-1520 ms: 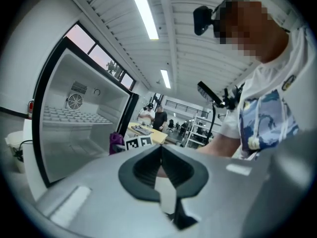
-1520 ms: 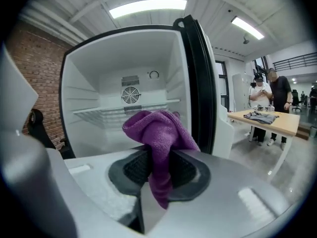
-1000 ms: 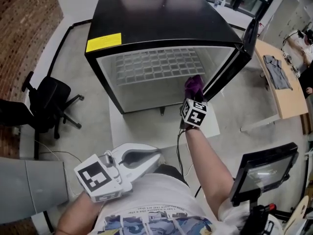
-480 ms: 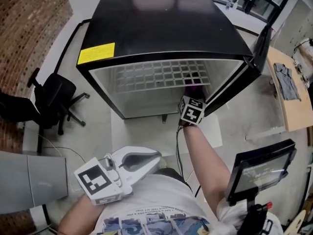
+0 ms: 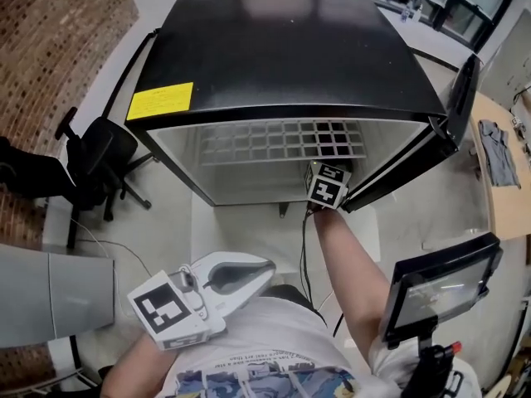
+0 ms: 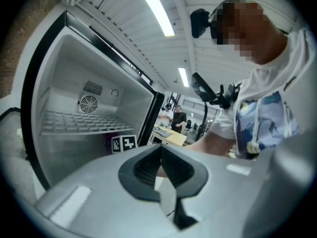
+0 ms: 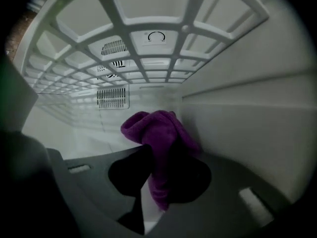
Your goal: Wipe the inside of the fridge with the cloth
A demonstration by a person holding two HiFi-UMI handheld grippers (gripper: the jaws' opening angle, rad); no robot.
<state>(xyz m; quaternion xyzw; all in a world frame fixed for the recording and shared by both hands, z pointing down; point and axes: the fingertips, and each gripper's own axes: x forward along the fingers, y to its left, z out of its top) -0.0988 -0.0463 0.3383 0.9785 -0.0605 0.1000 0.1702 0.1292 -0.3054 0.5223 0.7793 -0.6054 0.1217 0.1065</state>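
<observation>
Office-lab workspace: brick wall (image 5: 58, 31), swivel chair (image 5: 95, 160), wooden desk (image 5: 500, 201), concrete floor (image 5: 431, 214), ceiling strip lights (image 6: 154, 9).

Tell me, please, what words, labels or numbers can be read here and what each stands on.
None can be read.
Yellow label on the fridge top: print too small.
Shirt print: too blurred.
Marker cubes: square patterns only, no words.
Dial inside: curved mark, no legible numbers.

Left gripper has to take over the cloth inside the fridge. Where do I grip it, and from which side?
Grip the bunched end of the cloth that sticks out past the jaws of the right gripper. Come from its left, probably: the fridge wall sits close on its right and the wire shelf hangs overhead.
</observation>
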